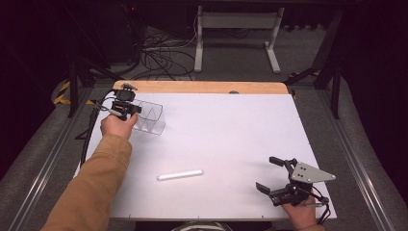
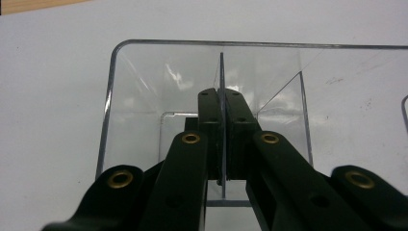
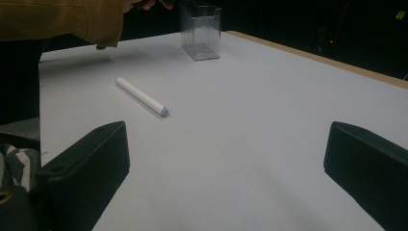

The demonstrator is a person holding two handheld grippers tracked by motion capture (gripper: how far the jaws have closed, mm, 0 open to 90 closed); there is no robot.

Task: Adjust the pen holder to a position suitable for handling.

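Presently the left gripper (image 2: 222, 103) is clamped on a divider of the clear box (image 1: 150, 118) at the worktop's far left. Thin wall may slip or tip. Right gripper (image 1: 273, 174) wide open, empty, near the white tube (image 1: 180, 175).

Mustard-brown sleeve (image 1: 91, 187) down to the left wrist. Black left tongs (image 2: 222, 103), with brass-ringed rivets (image 2: 191, 138) along the links and a black cable (image 1: 89, 132) trailing behind. Black right tongs (image 1: 275, 174), topped by a grey three-cornered plate (image 1: 310, 173) dotted with small holes.
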